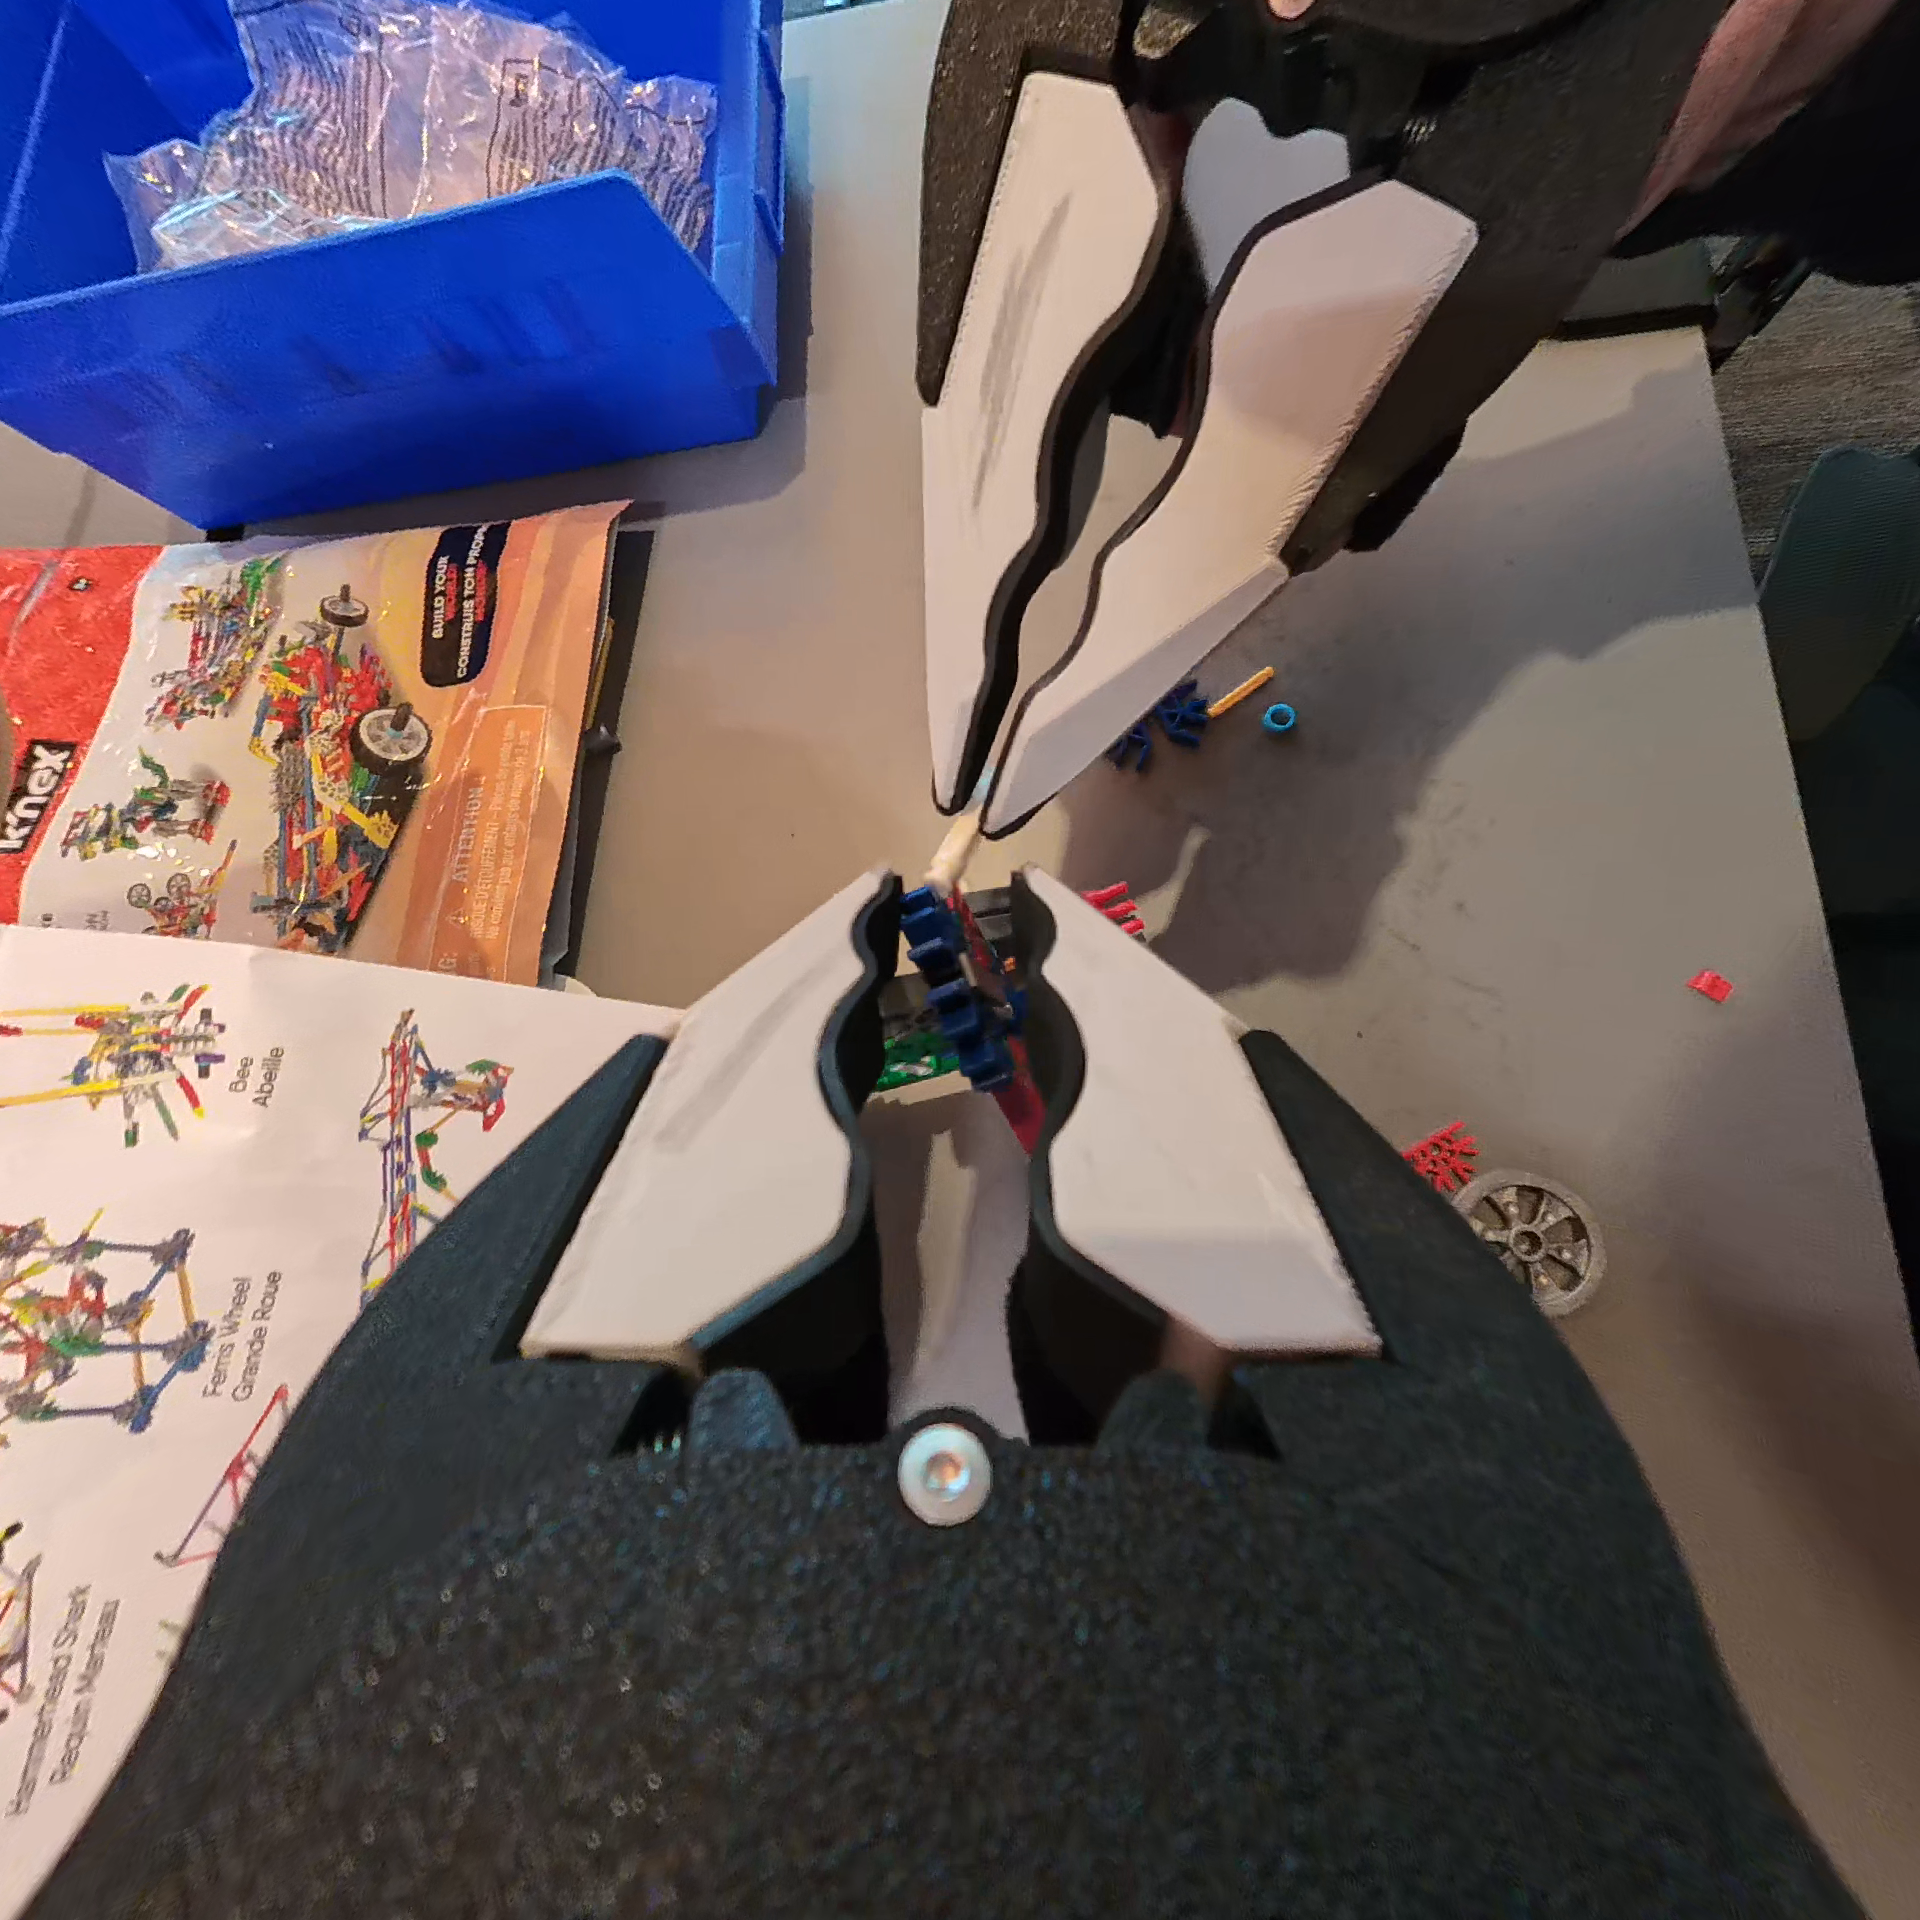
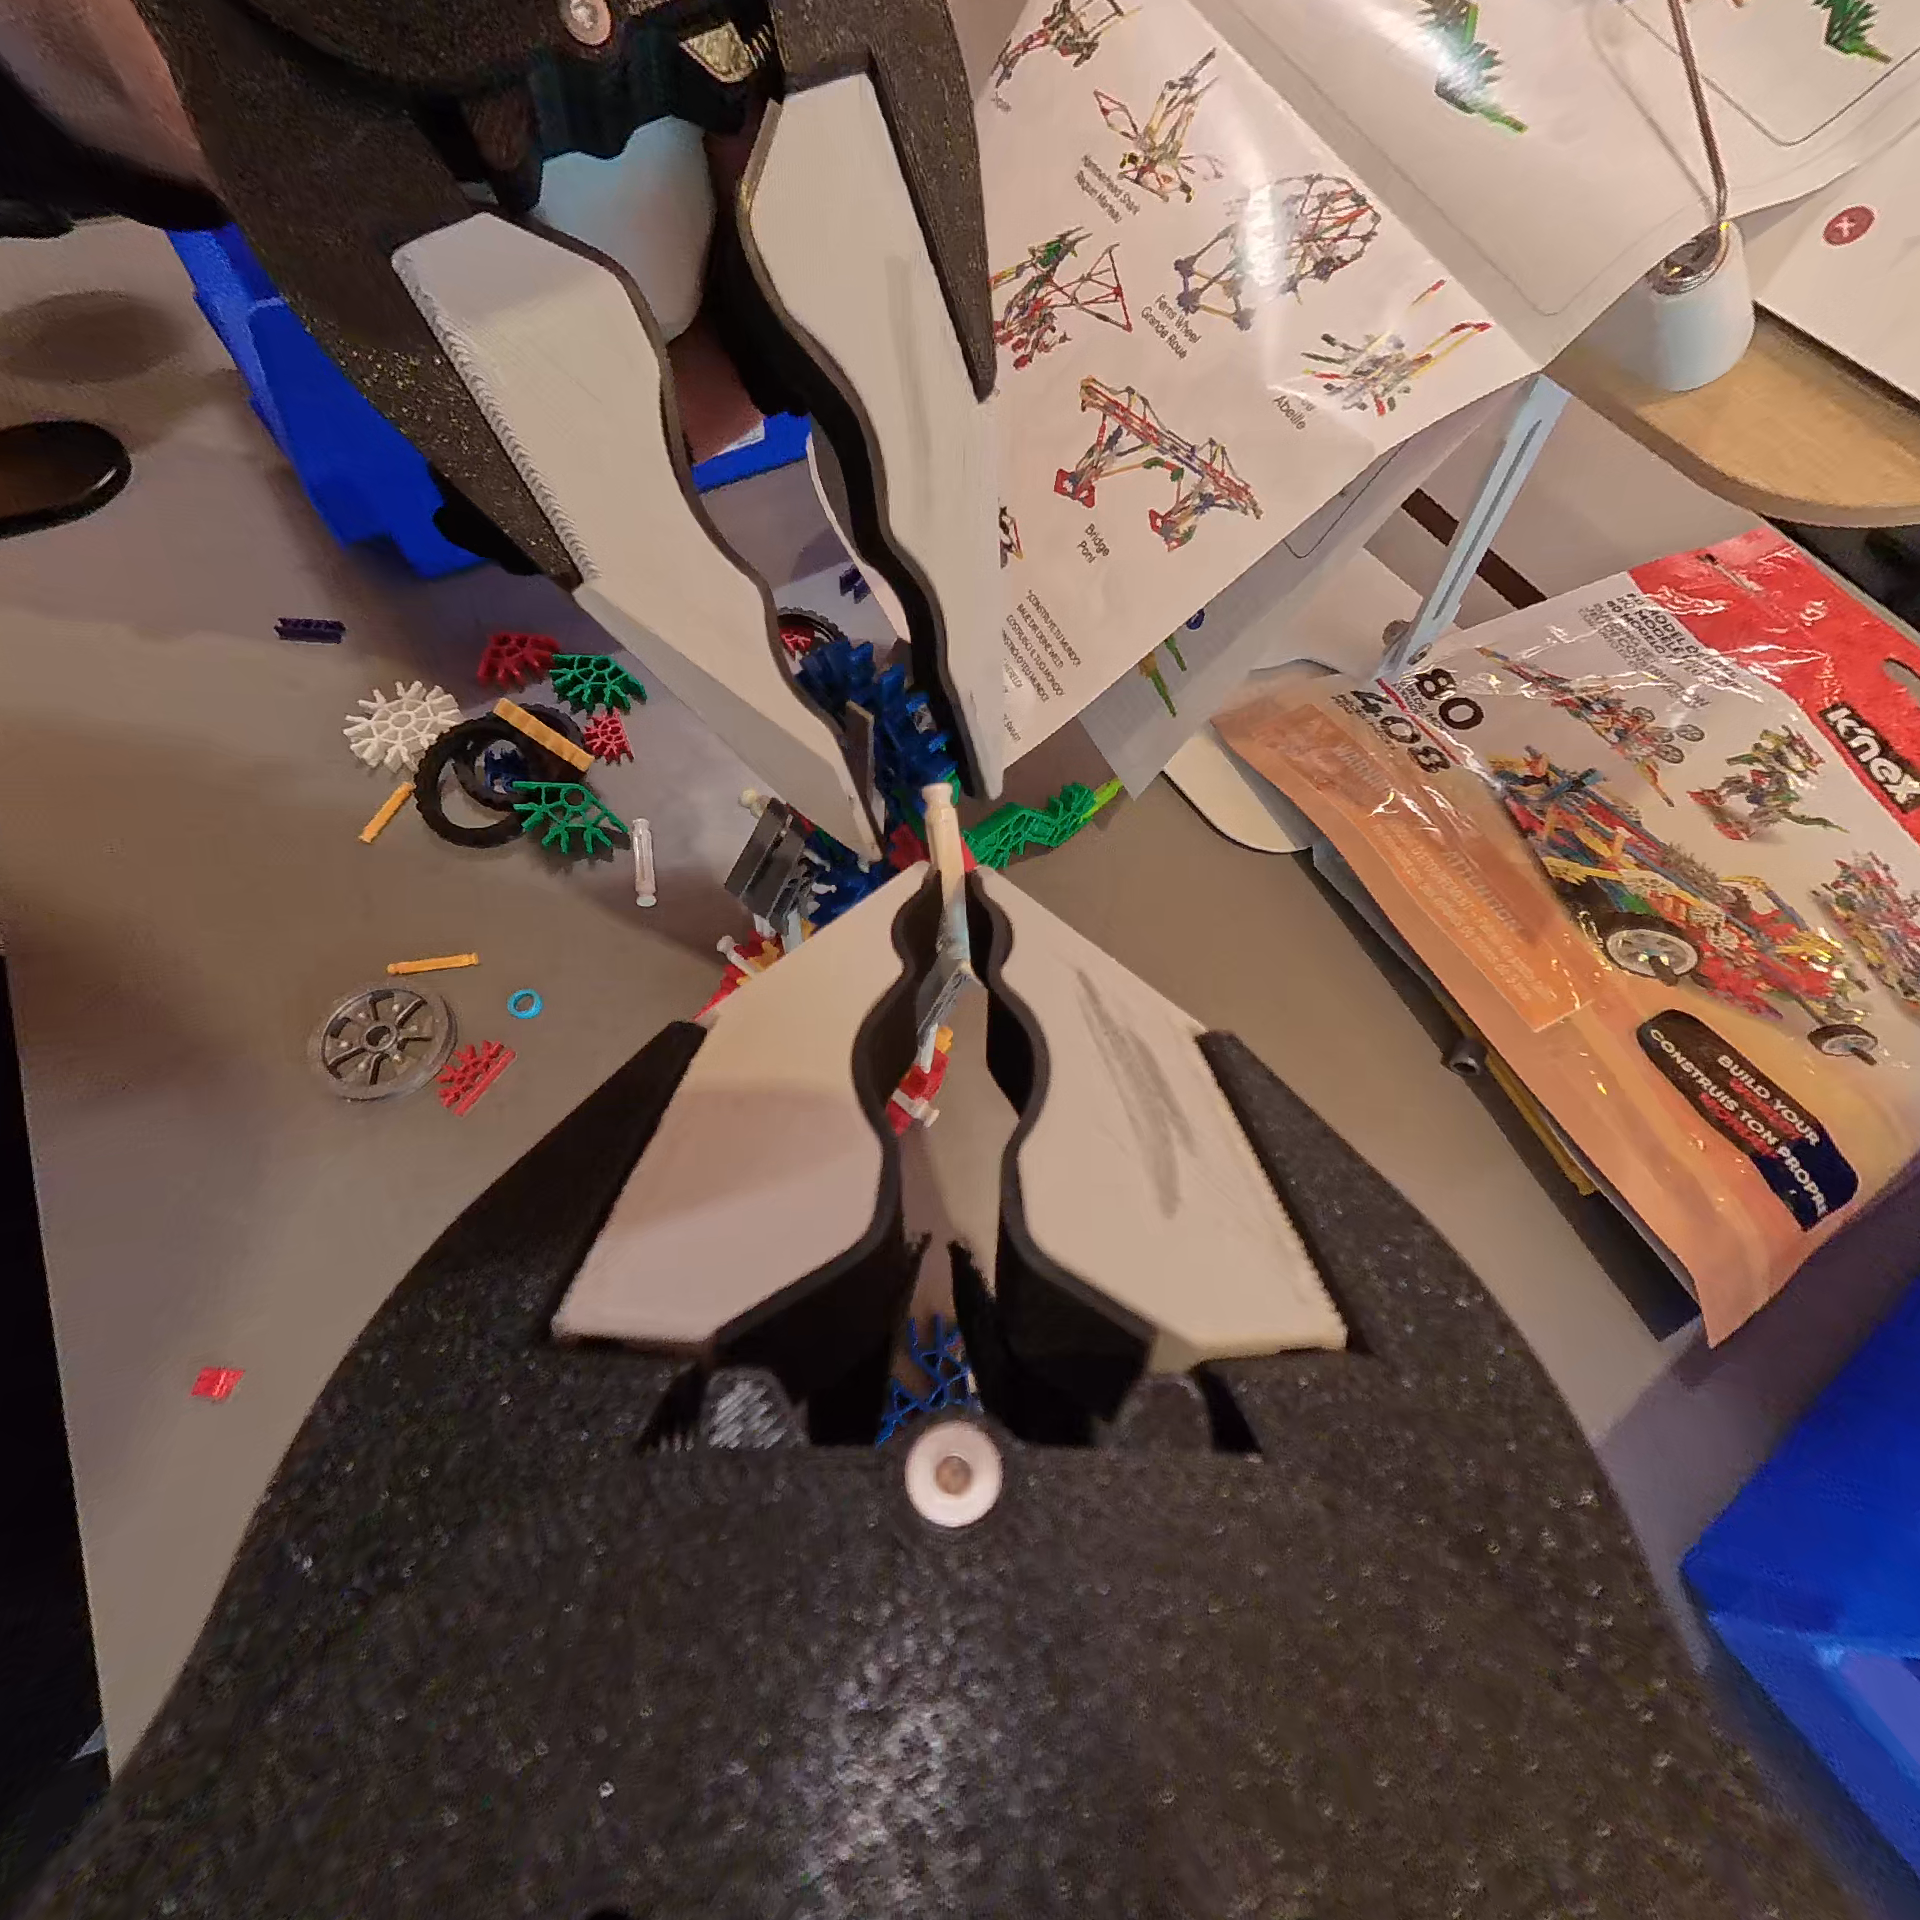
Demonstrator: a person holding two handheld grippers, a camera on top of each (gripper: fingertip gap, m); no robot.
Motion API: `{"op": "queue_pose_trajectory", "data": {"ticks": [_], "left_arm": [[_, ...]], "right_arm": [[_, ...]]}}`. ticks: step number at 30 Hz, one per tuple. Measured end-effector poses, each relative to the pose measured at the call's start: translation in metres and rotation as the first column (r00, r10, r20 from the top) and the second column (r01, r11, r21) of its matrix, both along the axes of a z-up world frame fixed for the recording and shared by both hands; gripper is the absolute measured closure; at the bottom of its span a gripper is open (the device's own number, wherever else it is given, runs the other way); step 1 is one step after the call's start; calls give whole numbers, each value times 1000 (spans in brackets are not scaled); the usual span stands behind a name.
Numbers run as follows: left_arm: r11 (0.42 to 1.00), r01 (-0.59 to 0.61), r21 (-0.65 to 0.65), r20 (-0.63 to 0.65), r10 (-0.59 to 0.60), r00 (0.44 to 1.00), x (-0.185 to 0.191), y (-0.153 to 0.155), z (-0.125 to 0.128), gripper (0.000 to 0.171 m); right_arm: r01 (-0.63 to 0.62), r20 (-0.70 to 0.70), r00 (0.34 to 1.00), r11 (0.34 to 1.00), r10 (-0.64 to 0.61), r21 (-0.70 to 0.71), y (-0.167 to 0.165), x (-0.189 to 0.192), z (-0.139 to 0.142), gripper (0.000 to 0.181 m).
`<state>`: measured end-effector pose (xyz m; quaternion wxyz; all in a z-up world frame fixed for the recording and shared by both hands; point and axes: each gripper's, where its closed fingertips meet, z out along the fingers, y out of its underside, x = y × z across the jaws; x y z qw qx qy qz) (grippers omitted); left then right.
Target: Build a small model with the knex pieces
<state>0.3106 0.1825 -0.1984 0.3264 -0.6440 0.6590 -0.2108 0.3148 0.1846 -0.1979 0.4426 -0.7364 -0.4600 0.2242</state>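
My left gripper (image 1: 958, 888) is shut on a cluster of blue connectors (image 1: 951, 997) with a red piece beside it, held above the grey table (image 1: 1455, 831). My right gripper (image 1: 975, 816) comes in from above, shut on a short white rod (image 1: 954, 857). The rod's free end touches the top of the blue cluster. In the right wrist view my right gripper (image 2: 948, 883) pinches the white rod (image 2: 938, 826) at its tips. The left gripper's fingers (image 2: 665, 623) hold the blue connectors (image 2: 894, 717) just beyond it.
A blue bin (image 1: 416, 343) with plastic bags stands at the far left. A printed bag (image 1: 312, 727) and an instruction sheet (image 1: 156, 1143) lie beside it. Loose pieces lie about: a grey wheel hub (image 1: 1527, 1242), a red connector (image 1: 1439, 1151), a black tyre (image 2: 468, 790), and green connectors (image 2: 592, 681). Only a small space, under 4 cm, lies between the two pairs of fingers.
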Motion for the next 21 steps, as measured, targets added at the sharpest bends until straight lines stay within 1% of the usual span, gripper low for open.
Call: {"op": "queue_pose_trajectory", "data": {"ticks": [3,7,9,12,15,17,21], "left_arm": [[1000,-21,3,8,20,1000,-2,1,3,150],[998,-64,20,2,64,998,-10,5,3,140],[995,-83,51,-20,84,996,-13,8,0,144],[995,-89,46,-30,91,995,-11,8,-5,148],[997,-61,50,-38,63,997,-12,7,-4,149],[999,-10,41,-44,11,999,-12,3,-4,149],[996,85,26,-77,-83,994,-15,-1,-5,149]], "right_arm": [[-3,-11,1000,1000,3,-2,1,0,4,178],[-12,42,999,1000,12,9,5,2,4,177],[-28,88,996,999,26,17,9,2,1,177],[-85,150,985,996,81,22,12,-2,0,177],[-184,195,964,983,179,11,9,-8,-2,177],[-253,215,945,967,247,-1,4,-11,-2,178],[-333,257,909,943,328,-27,0,-9,1,178]]}}
